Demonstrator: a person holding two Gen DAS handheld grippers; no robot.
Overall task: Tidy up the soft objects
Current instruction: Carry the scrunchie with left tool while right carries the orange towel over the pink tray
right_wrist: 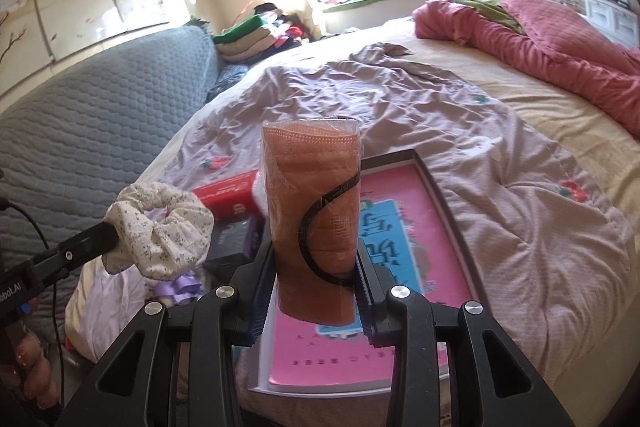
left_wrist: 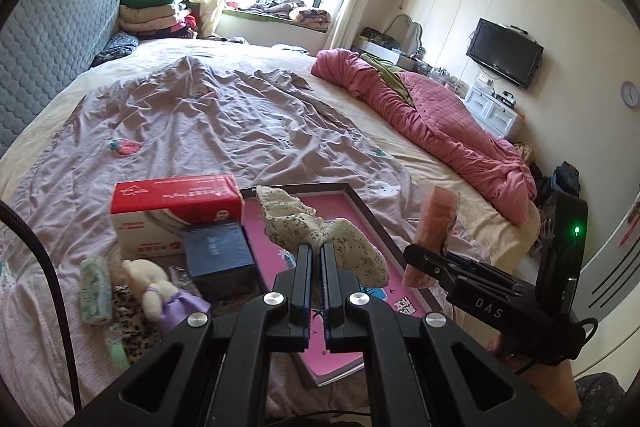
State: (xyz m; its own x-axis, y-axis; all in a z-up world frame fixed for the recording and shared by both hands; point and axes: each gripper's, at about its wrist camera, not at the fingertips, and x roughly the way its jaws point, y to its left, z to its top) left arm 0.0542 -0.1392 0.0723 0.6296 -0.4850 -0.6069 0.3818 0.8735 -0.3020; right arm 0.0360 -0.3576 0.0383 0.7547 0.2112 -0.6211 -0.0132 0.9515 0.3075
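My left gripper [left_wrist: 316, 247]: jaws pinched tight on the floral scrunchie [left_wrist: 320, 231], which bunches out to both sides of the fingertips; I hold it in the air above the pink box

My right gripper [right_wrist: 316, 259]: jaws part-way open, clamped on the orange wrapped pack [right_wrist: 312, 211]; the pack stands upright between the pads in clear film, a black curved line across its front

Scrunchie from the right wrist view: it hangs off my left fingers, left of the pack, the two apart

Below both: pink box [right_wrist: 400, 195] with a dark frame, lying flat on the lilac sheet [left_wrist: 200, 123]

Left of the box: red and white carton [left_wrist: 176, 215]; dark blue box [left_wrist: 218, 253] just in front of it

Nearer left: white plush toy [left_wrist: 156, 293] in a purple dress; rolled pale green cloth [left_wrist: 95, 293] beside it

Further out: pink quilt [left_wrist: 440, 123] heaped along the bed's right side; grey padded headboard [left_wrist: 52, 43] on the left
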